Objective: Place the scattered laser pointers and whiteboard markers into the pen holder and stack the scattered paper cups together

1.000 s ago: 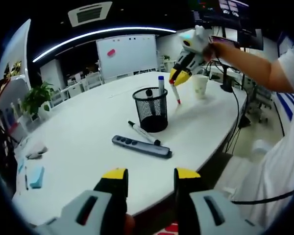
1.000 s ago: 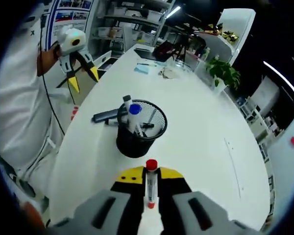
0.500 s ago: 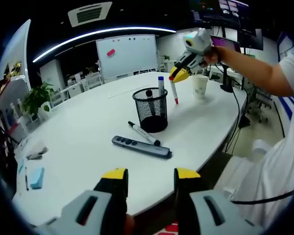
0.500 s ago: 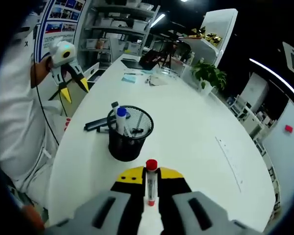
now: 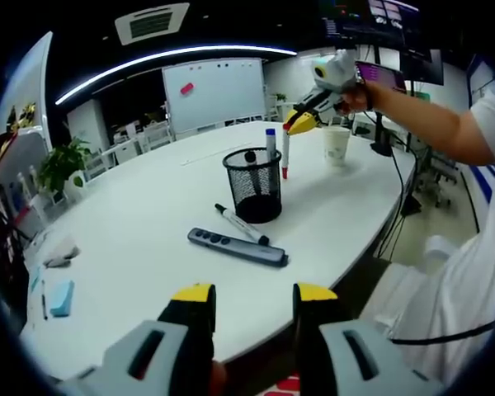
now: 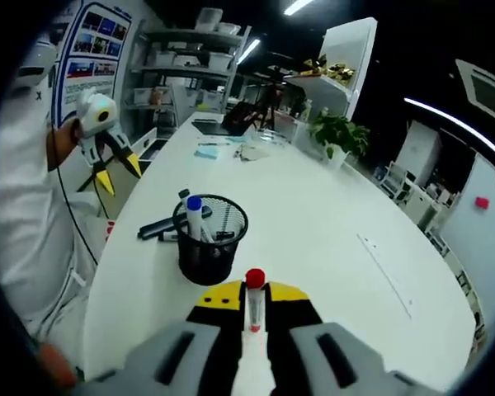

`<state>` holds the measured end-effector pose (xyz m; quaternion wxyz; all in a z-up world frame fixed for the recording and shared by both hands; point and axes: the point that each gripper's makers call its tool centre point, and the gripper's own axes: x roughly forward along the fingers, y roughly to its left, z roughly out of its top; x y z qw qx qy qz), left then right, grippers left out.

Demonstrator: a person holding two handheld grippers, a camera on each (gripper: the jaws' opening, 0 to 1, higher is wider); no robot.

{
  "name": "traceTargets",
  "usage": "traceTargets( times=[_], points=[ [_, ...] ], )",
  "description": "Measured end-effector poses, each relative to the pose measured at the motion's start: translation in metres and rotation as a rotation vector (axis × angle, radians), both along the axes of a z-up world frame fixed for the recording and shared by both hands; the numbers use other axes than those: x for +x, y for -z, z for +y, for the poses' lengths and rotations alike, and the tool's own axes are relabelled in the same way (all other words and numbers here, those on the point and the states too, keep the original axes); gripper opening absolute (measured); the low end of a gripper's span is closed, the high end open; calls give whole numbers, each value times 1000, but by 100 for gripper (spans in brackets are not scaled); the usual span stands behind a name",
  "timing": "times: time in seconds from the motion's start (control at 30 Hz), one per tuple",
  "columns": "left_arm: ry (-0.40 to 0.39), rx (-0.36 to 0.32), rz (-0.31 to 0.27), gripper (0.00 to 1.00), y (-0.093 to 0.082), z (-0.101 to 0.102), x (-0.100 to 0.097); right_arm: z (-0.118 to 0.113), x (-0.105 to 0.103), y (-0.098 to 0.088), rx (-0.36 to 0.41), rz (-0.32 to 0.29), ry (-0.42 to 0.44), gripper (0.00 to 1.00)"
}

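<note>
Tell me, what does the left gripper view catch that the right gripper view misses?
Left gripper view alone: a paper cup and a whiteboard. Right gripper view alone: shelves and a close look at the red marker shut in the right gripper. Both share the mesh holder with a blue marker, the remote beside it, and the table.

Colours we see on the white oval table (image 5: 148, 223)

Black wire-mesh pen holder (image 5: 253, 185), blue-capped white marker (image 6: 195, 216), red-capped white marker (image 6: 253, 304), dark grey flat remote-like pointer (image 5: 238, 247), perhaps green-printed white paper cup (image 5: 337, 146).
</note>
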<state>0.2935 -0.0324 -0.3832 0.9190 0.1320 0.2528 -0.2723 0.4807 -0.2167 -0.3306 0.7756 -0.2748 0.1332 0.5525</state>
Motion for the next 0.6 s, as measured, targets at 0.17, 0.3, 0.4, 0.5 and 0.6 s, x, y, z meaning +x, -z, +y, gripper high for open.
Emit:
traceTargets(
  times=[0.17, 0.3, 0.4, 0.5, 0.6],
  points=[
    [-2, 3, 3, 38, 2, 1, 0, 2, -2, -2, 25, 10, 7, 9],
    [0, 0, 1, 38, 2, 1, 0, 4, -2, -6, 40, 7, 13, 9],
    [-1, 1, 3, 38, 2, 2, 0, 6, -2, -9, 50, 2, 15, 9],
    [-3, 0, 2, 38, 2, 3, -1, 10, -6, -13, 53, -11, 8, 9],
    [-10, 1, 3, 38, 2, 5, -1, 14, -7, -15, 59, -15, -2, 9]
  ],
)
